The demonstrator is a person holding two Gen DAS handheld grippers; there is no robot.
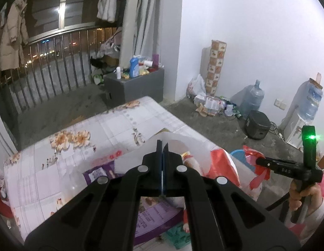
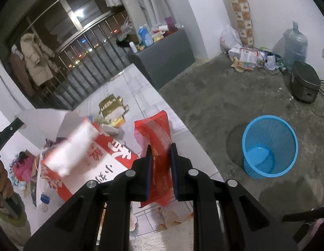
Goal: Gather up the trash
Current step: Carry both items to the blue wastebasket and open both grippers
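Black linkage arms fill the lower part of both wrist views and hide much of what lies beneath them. My left gripper has its jaws pressed flat together on the edge of a white sheet of paper; how far that paper runs I cannot tell, since the jaws and arms cover its near part. In the right wrist view the same paper shows as a pale, blurred flap at the left. My right gripper stands narrowly parted, its blue pads clamped on a red plastic wrapper, crinkled, with a clear shiny band across it and print too smeared to read; its lower end sticks out under the jaws. Both pieces of trash are held above the table, which wears a floral, tile-patterned cloth.

Just left of the wrapper lies a red and white carton with large characters, motion-blurred on top. Beyond it sits a crumpled gold wrapper, and a blue bottle cap lies near the left edge. A purple leaflet is mostly covered by my left gripper.

On the concrete floor to the right, well apart from the table, stands a blue mesh wastebasket, empty as far as I can see. Farther back are a dark rice cooker, a water jug and bags of litter against the wall.
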